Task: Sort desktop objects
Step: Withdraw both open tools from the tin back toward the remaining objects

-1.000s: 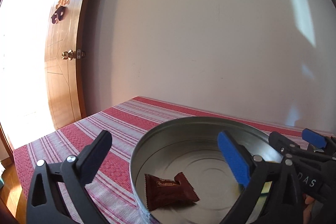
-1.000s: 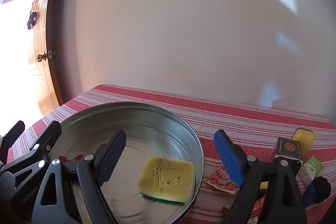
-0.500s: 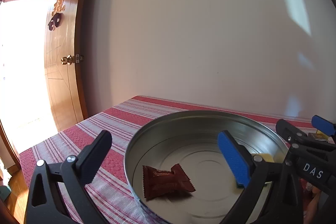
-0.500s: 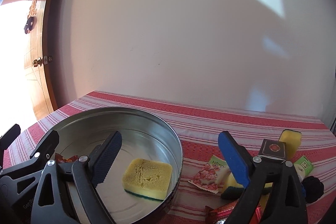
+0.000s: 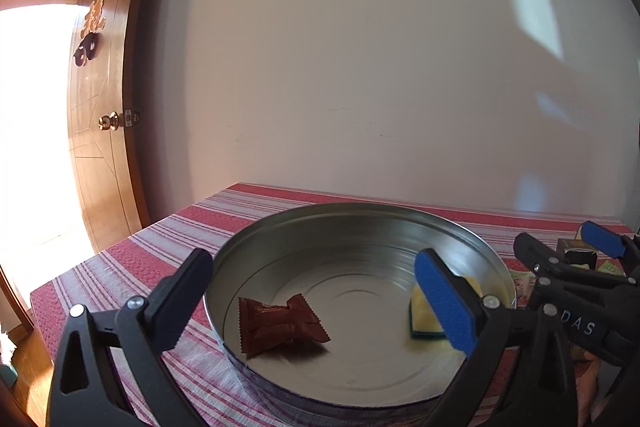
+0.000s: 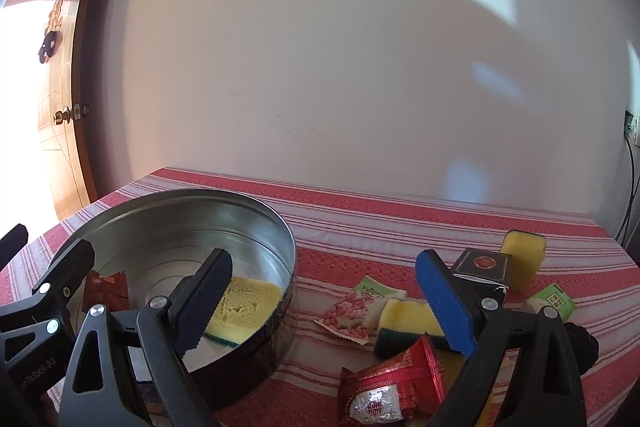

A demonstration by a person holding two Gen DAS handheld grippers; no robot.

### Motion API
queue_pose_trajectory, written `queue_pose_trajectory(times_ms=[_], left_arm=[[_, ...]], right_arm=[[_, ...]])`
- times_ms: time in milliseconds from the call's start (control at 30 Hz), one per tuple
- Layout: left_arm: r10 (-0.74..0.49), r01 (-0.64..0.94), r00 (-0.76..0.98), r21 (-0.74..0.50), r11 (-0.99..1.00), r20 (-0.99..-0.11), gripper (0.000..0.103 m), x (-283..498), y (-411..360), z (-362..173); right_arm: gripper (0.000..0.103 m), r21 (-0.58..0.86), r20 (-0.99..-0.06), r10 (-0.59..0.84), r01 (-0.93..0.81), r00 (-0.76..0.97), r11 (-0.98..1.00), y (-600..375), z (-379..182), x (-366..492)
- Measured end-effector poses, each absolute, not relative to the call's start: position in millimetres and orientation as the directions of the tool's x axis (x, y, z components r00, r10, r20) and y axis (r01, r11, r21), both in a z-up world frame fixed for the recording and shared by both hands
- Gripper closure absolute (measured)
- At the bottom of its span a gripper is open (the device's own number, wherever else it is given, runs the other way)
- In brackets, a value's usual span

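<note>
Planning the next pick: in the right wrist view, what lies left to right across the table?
Round tin → pink-and-green sachet → dark box → upright yellow sponge → green packet.

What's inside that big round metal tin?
Inside the metal tin lie a brown snack packet and a yellow sponge with a dark green underside. The left claw's blue pad covers part of the sponge, and the near wall hides the floor just behind it.
</note>
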State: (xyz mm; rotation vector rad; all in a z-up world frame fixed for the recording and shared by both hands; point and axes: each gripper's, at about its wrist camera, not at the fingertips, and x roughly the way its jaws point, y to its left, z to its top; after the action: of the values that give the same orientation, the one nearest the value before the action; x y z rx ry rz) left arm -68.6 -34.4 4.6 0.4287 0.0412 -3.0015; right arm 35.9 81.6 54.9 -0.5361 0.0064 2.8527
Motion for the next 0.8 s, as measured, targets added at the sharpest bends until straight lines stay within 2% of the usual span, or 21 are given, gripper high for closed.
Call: queue_pose_trajectory(times_ms=[333, 800], left_arm=[[-0.062, 0.068, -0.958, -0.01, -0.998, -0.281, 0.001, -62.1, -17.2, 3.9], [0.064, -0.069, -0.956, 0.009, -0.998, -0.286, 0.001, -48.8, 26.1, 4.5]], right_arm=[[0.008, -0.045, -0.36, 0.279, -0.283, -0.89, -0.958, 100.9, 49.2, 48.3], [0.008, -0.06, -0.348, 0.349, -0.351, -0.87, -0.934, 132.1, 49.1, 79.5]])
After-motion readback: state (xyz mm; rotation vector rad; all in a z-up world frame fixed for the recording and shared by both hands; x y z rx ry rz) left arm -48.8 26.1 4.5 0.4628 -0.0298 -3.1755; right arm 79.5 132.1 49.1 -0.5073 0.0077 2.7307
